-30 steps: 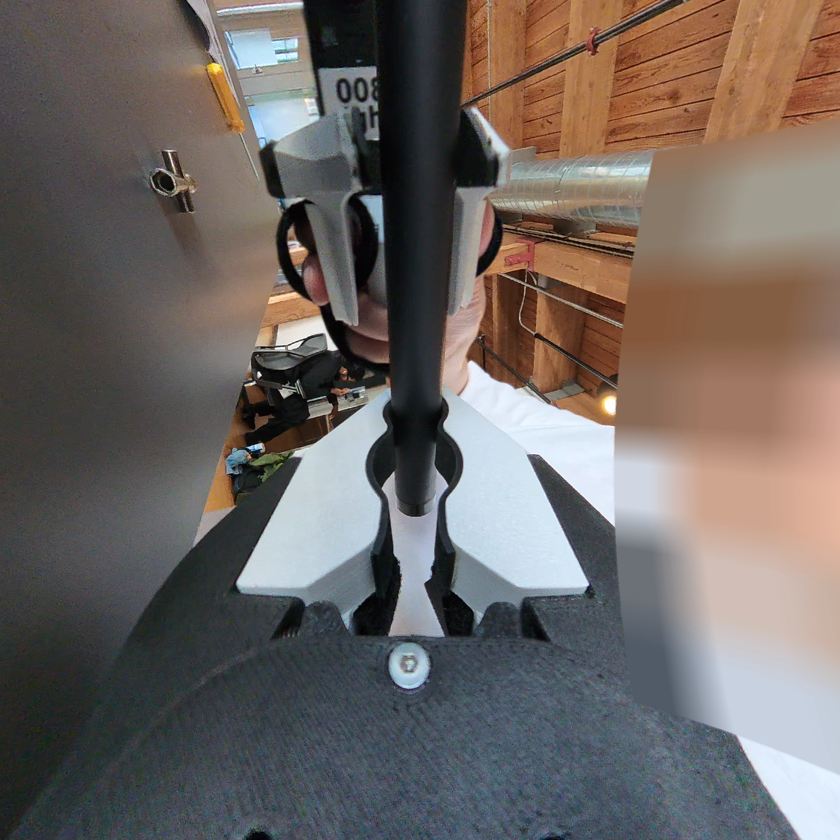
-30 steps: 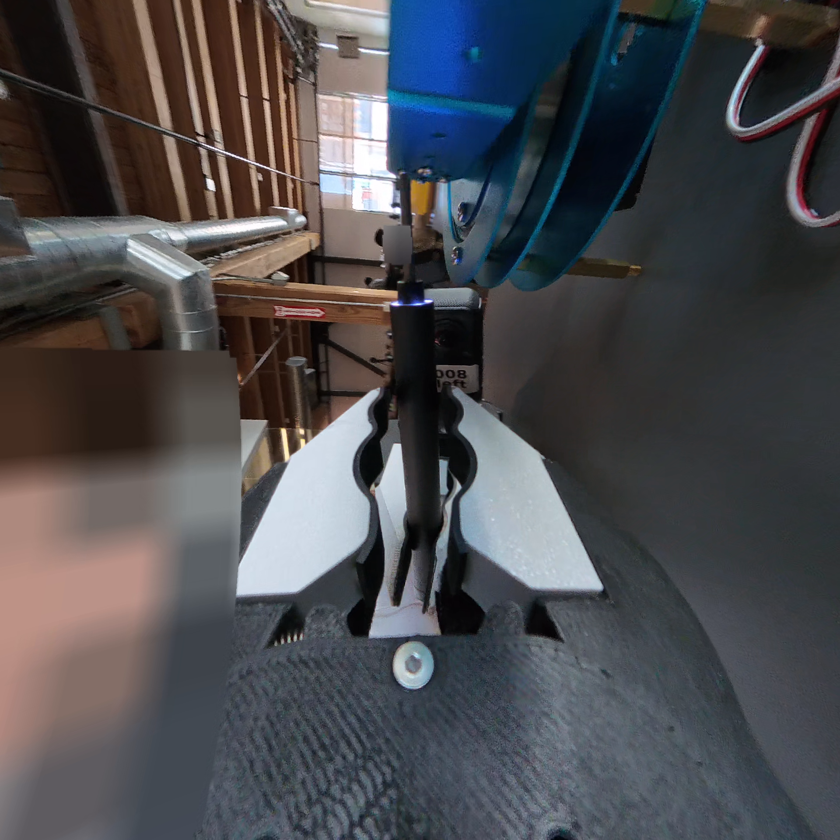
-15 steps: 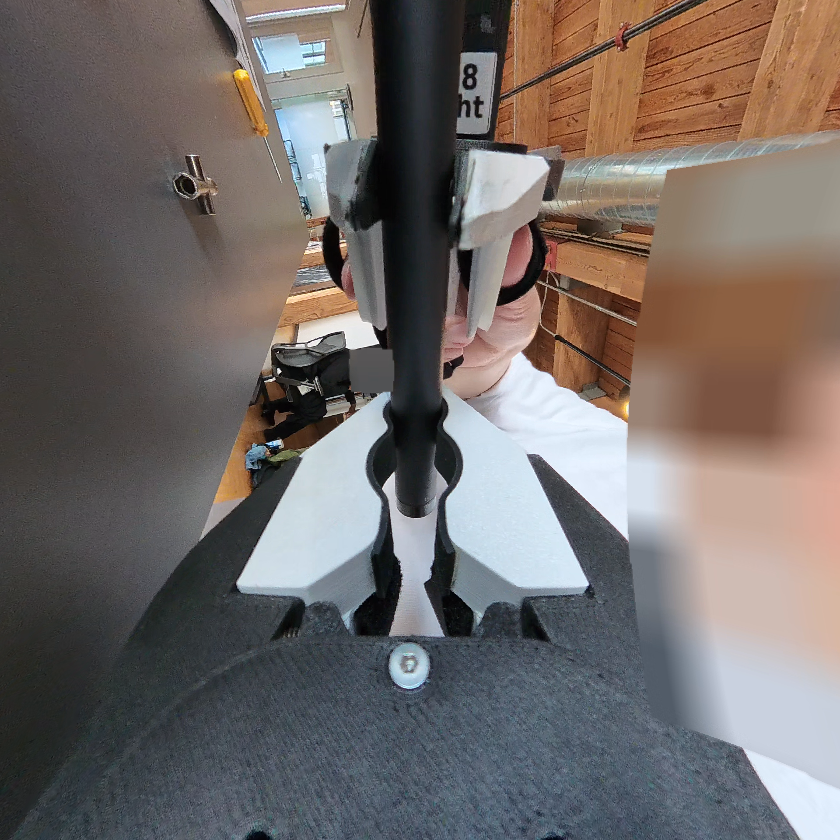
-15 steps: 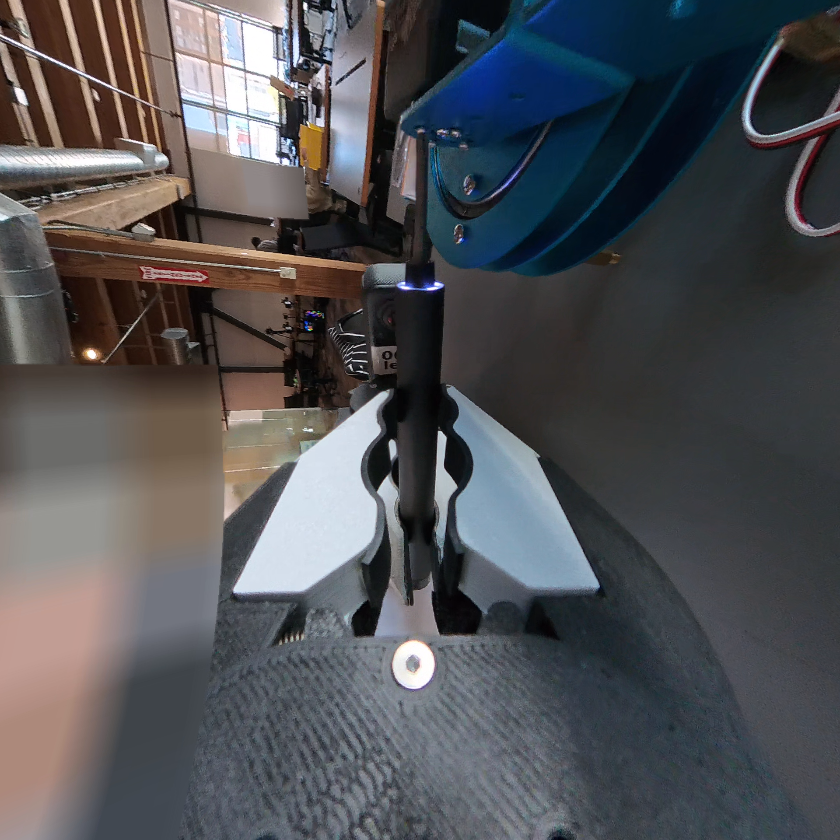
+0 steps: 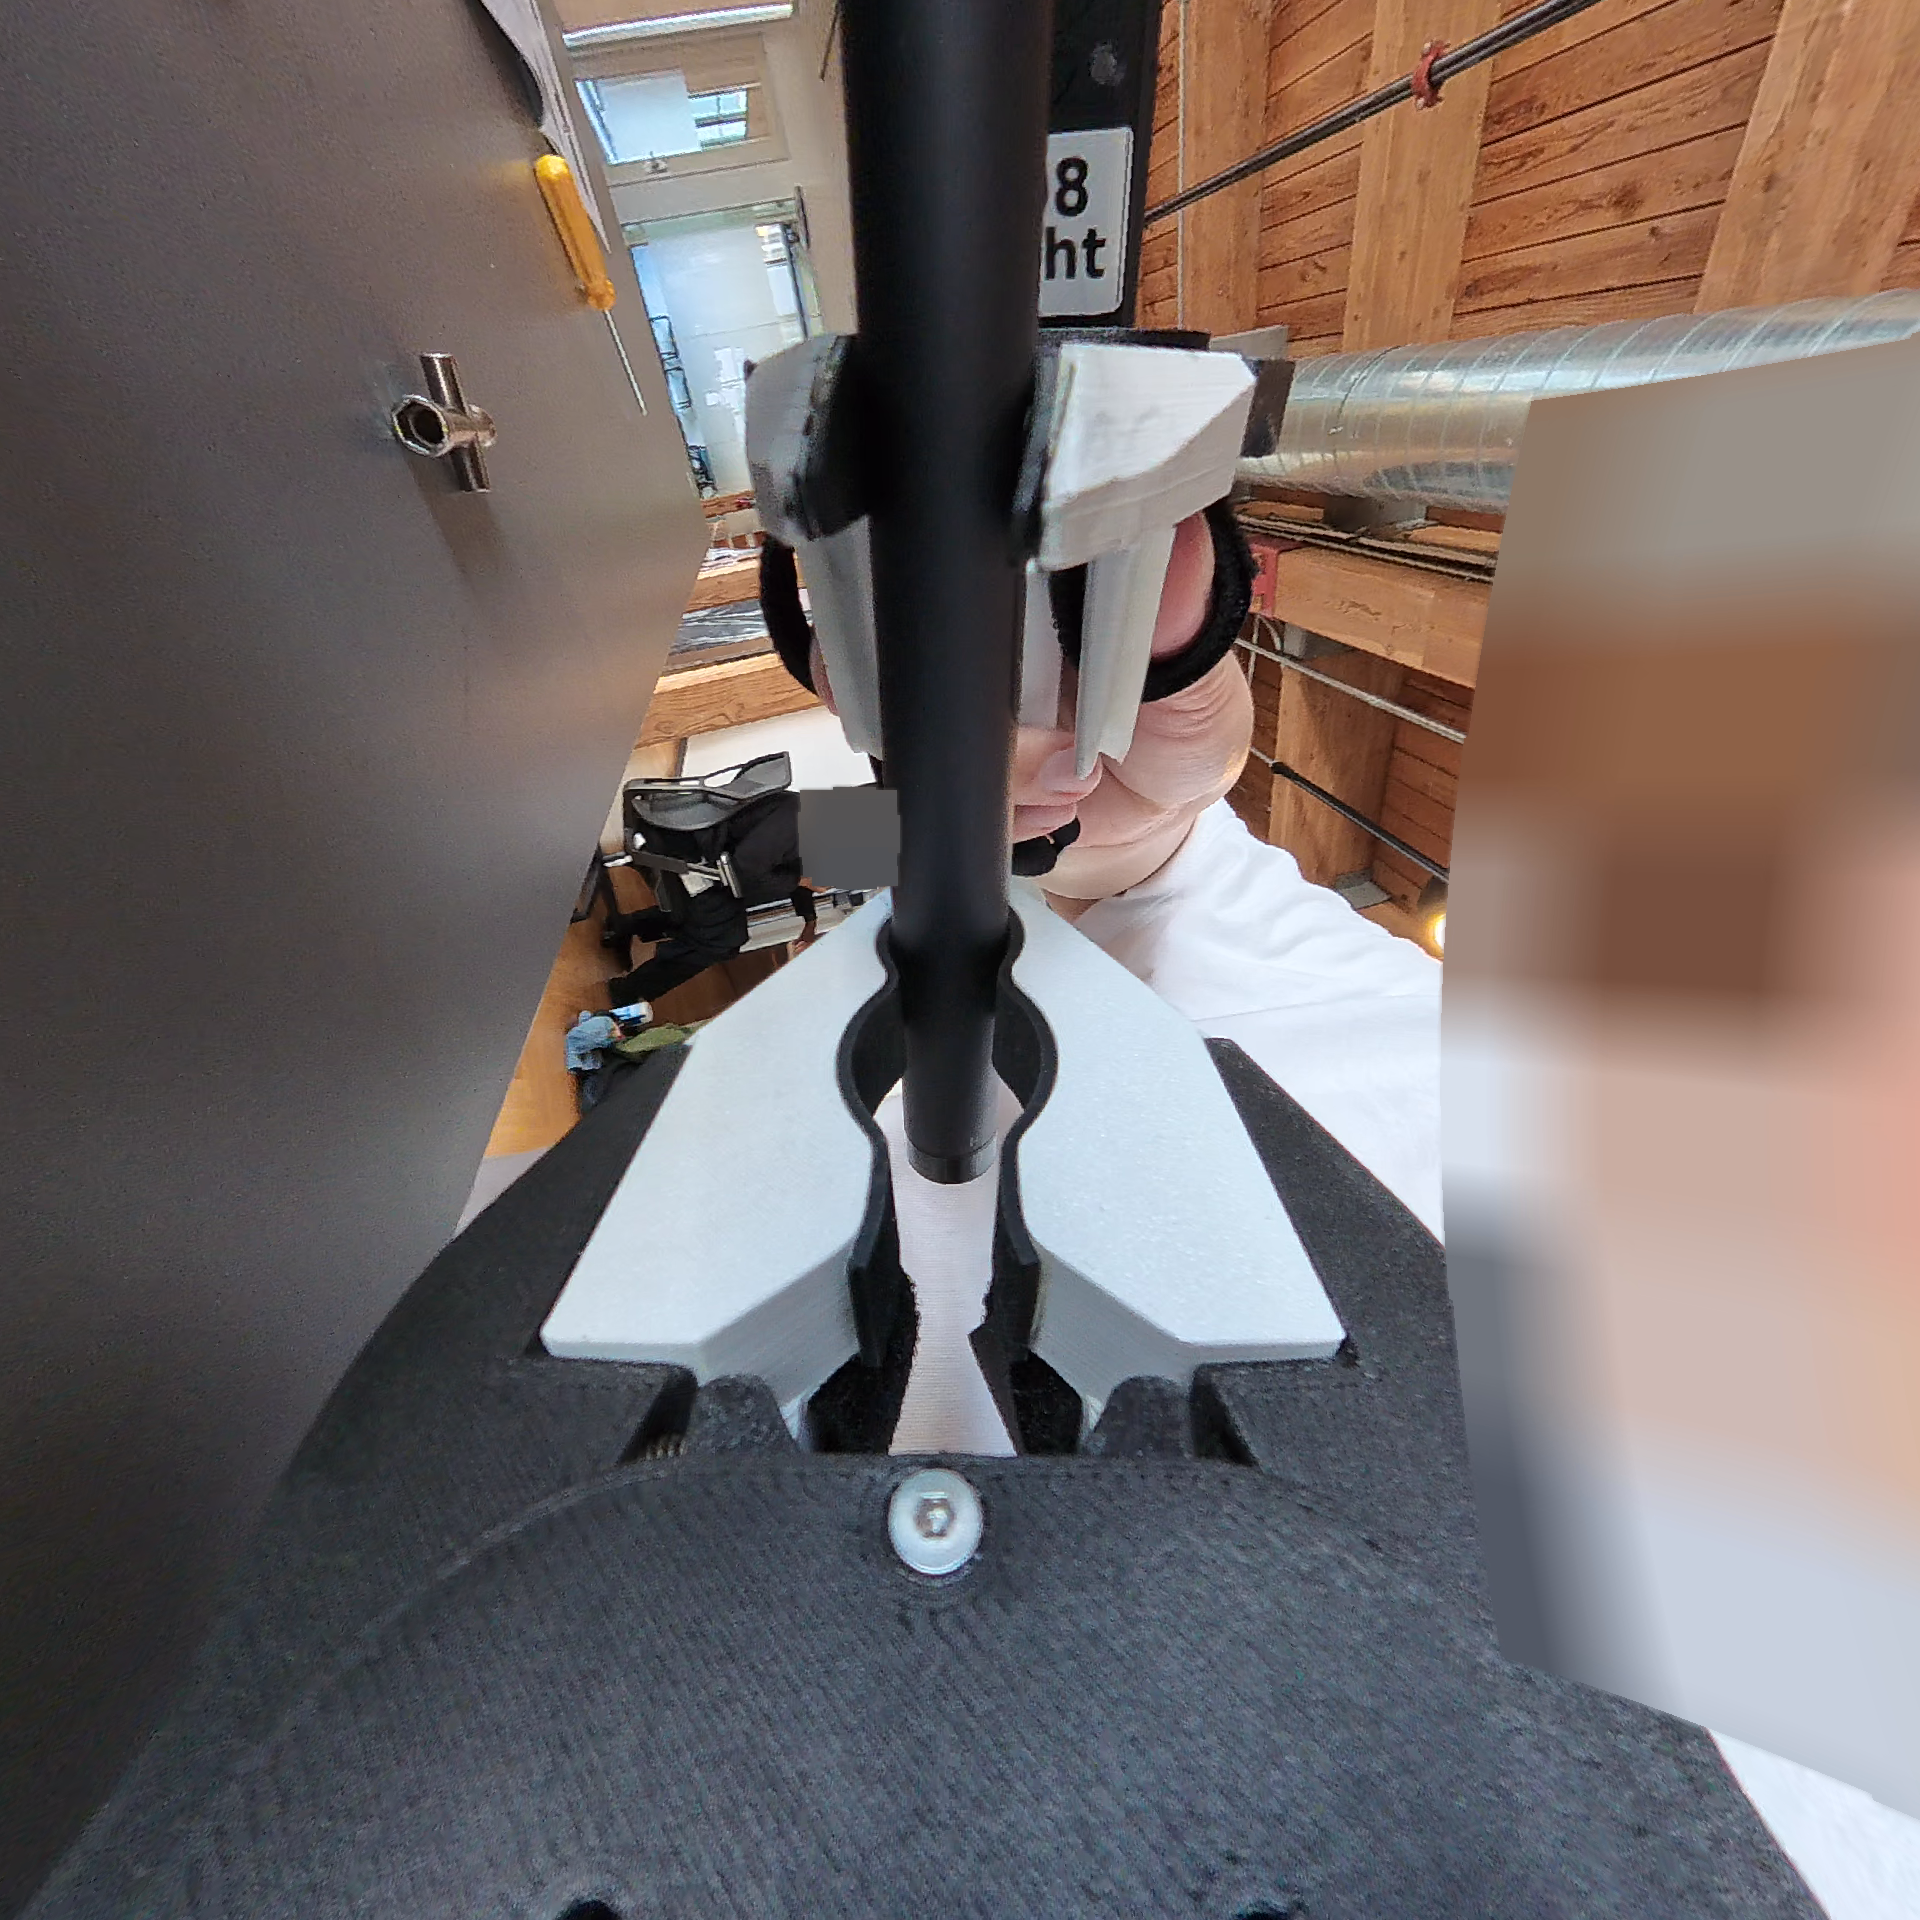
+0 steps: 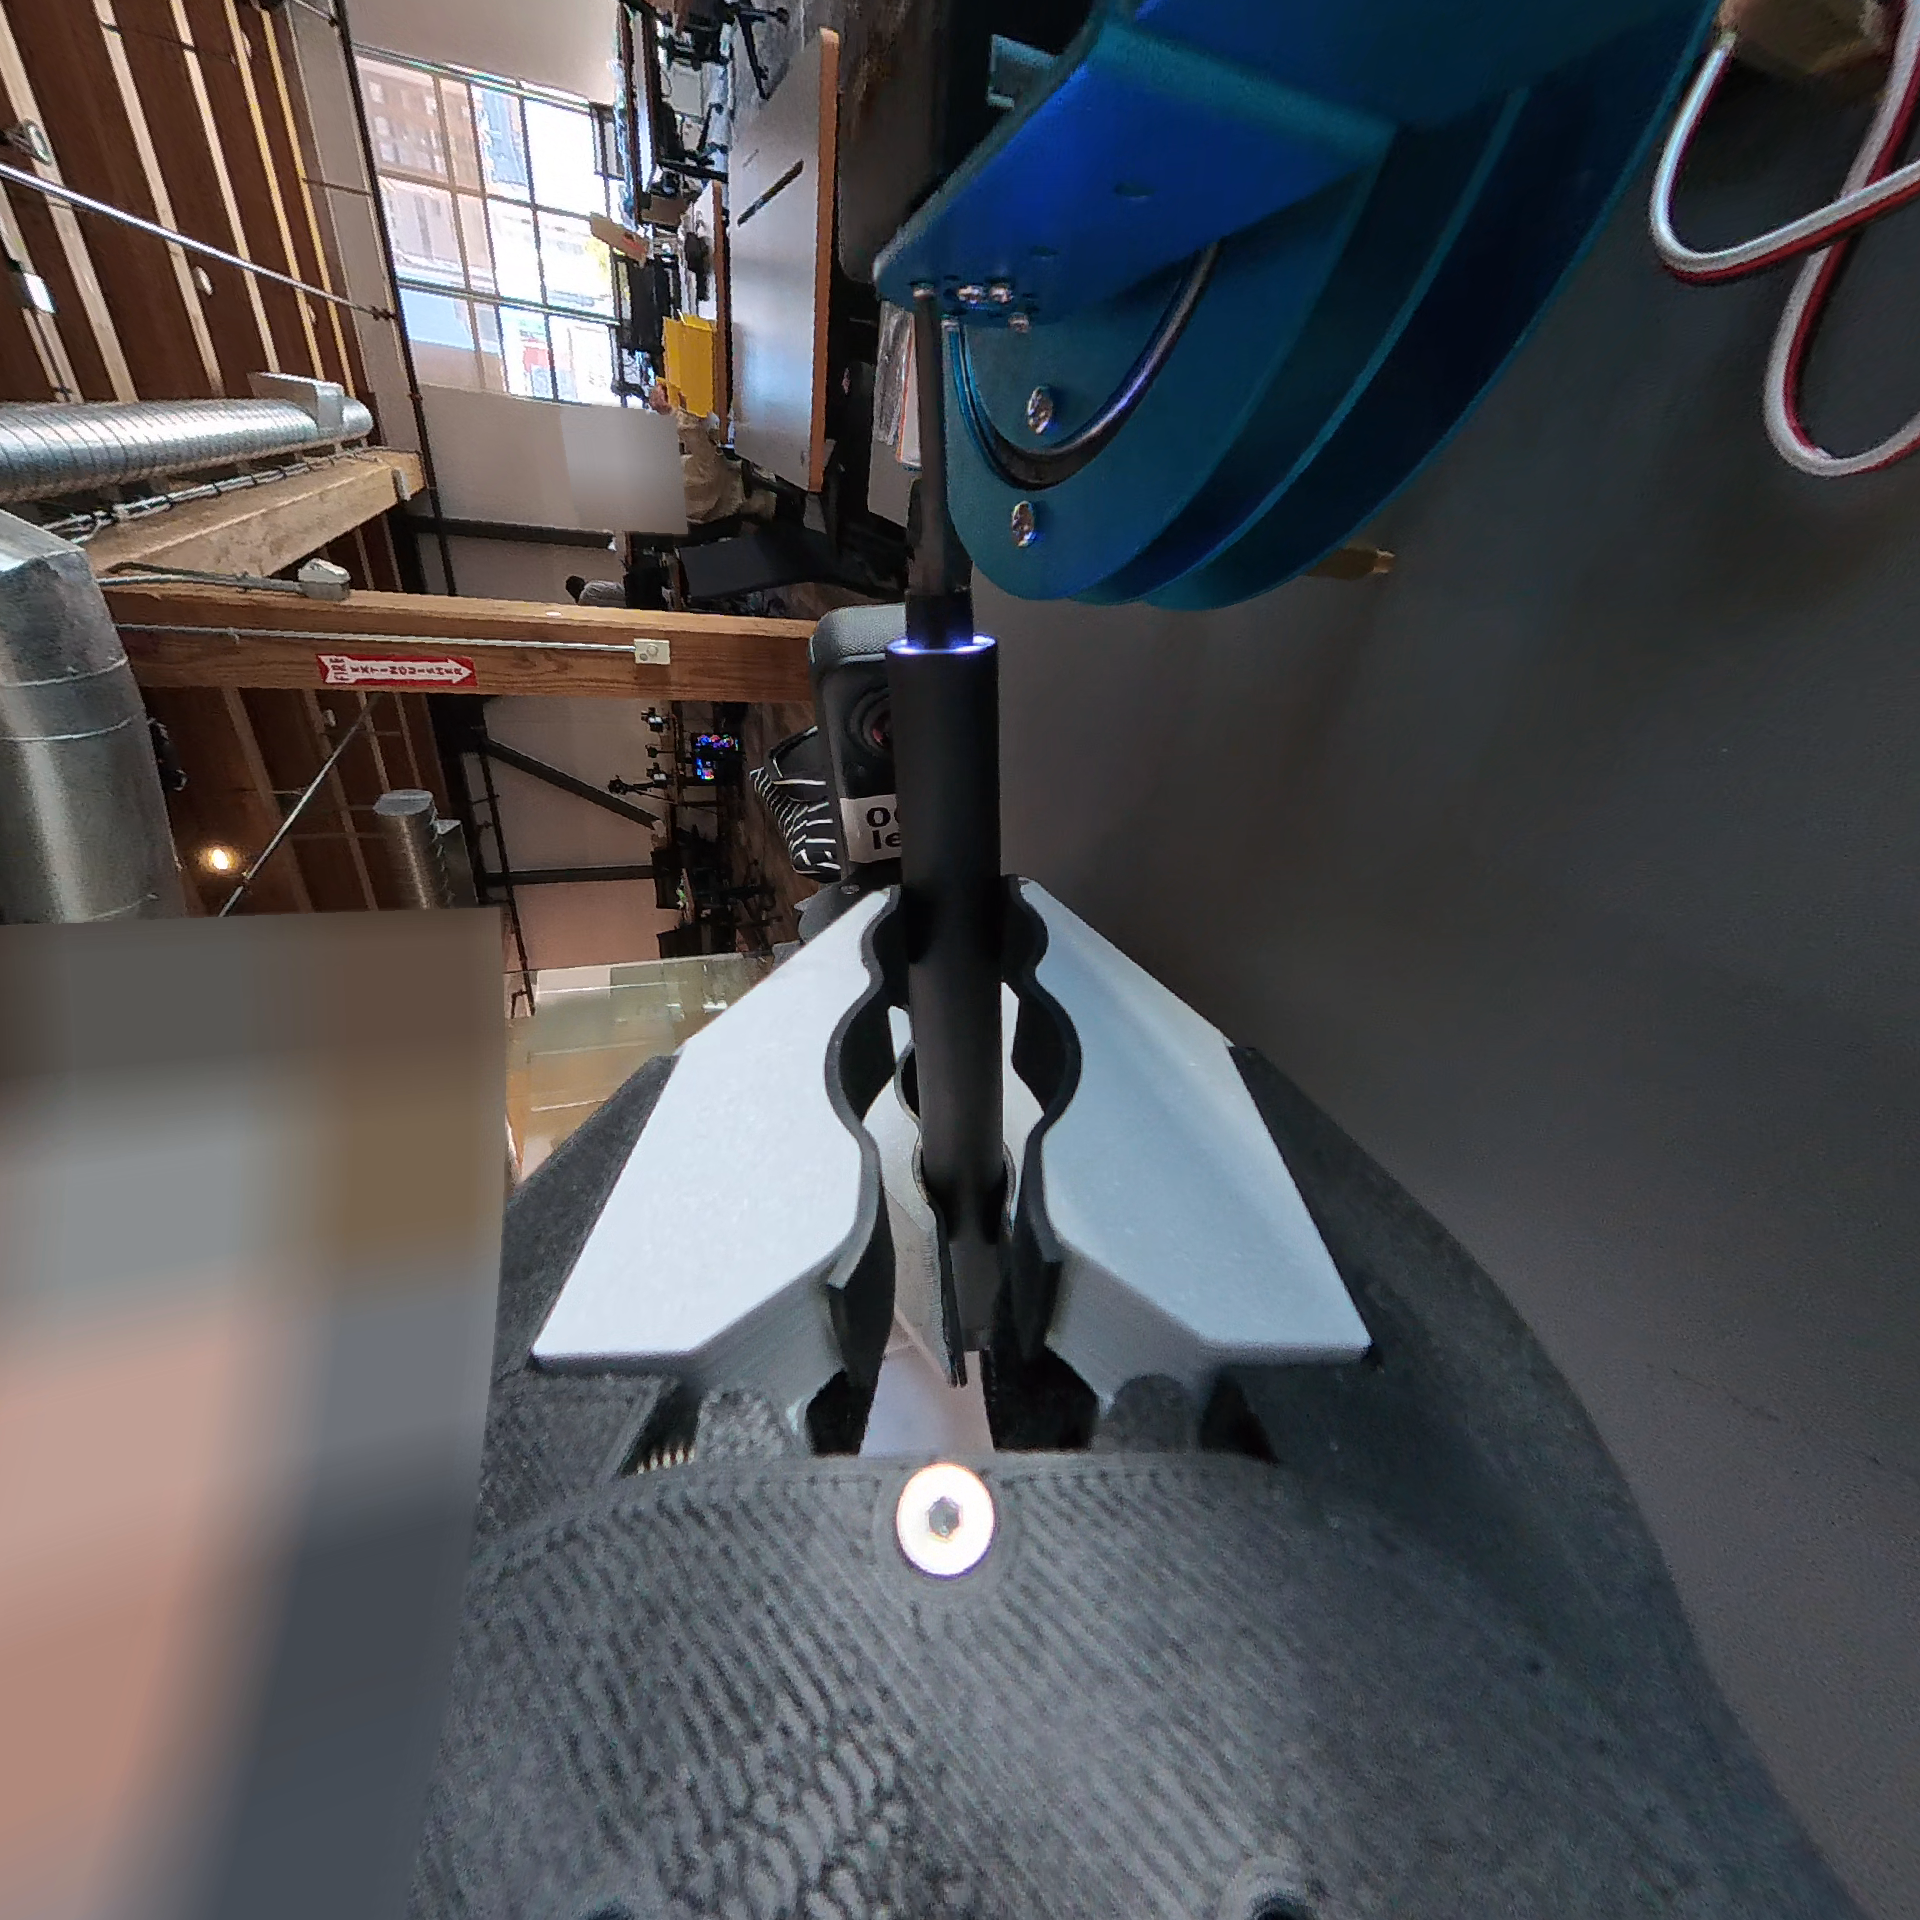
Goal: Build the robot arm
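Note:
A black pen-shaped power screwdriver (image 5: 940, 520) is held by both grippers. My left gripper (image 5: 948, 935) is shut on its rear end. My right gripper (image 5: 940, 447) shows farther along it in the left wrist view, also clamped on the body. In the right wrist view my right gripper (image 6: 951, 904) is shut on the screwdriver (image 6: 940, 831), whose front ring glows. Its thin bit (image 6: 928, 436) reaches up to the screws on the edge of a blue acrylic assembly (image 6: 1247, 312). The left gripper's camera (image 6: 852, 727) shows behind the tool.
A grey mat (image 5: 260, 727) carries a metal T-shaped socket key (image 5: 447, 421) and a yellow-handled screwdriver (image 5: 569, 229). Red and white wires (image 6: 1787, 260) loop beside the blue assembly, and a brass standoff (image 6: 1351, 566) sticks out under it. A person's hand (image 5: 1143, 790) is behind the right gripper.
Both grippers have swung round together with the screwdriver. In the right wrist view the blue assembly has shifted up and right. The right gripper looks nearer in the left wrist view.

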`<state>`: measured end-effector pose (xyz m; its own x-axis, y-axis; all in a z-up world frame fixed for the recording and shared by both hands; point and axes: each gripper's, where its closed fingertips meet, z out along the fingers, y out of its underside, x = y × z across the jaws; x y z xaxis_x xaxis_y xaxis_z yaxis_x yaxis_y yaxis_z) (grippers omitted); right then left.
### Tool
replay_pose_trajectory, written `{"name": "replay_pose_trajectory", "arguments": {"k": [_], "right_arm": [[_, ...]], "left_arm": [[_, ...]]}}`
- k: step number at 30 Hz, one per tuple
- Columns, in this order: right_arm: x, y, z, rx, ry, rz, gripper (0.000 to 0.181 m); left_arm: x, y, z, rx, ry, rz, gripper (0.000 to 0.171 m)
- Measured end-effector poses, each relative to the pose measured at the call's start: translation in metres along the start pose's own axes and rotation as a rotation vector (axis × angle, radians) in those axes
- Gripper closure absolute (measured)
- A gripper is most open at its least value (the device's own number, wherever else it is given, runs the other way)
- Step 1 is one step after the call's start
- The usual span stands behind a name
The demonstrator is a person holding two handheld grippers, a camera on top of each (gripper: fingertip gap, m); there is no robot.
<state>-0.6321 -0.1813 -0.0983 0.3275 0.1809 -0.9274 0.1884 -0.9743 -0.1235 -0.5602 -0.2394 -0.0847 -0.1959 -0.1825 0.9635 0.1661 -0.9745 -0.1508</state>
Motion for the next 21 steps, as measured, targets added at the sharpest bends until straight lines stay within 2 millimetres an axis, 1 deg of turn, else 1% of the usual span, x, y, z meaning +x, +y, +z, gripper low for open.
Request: {"name": "replay_pose_trajectory", "arguments": {"k": [1, 7, 13, 21], "right_arm": [[0.0001, 0.0001, 0.0000, -0.003, -0.002, 0.005, 0.165], [-0.0004, -0.0001, 0.0001, -0.019, -0.016, 0.029, 0.165], [-0.0015, -0.0008, -0.0006, -0.019, -0.018, 0.003, 0.165], [-0.0050, -0.0026, -0.0001, 0.007, -0.106, 0.033, 0.165]], "left_arm": [[0.0002, -0.0001, 0.0001, 0.002, 0.003, -0.001, 0.163], [0.0009, -0.0007, 0.0000, 0.004, -0.004, 0.007, 0.163], [0.0036, -0.0015, 0.0012, 0.013, 0.011, 0.004, 0.163], [0.0054, -0.0026, -0.0006, 0.029, -0.008, 0.016, 0.163]]}}
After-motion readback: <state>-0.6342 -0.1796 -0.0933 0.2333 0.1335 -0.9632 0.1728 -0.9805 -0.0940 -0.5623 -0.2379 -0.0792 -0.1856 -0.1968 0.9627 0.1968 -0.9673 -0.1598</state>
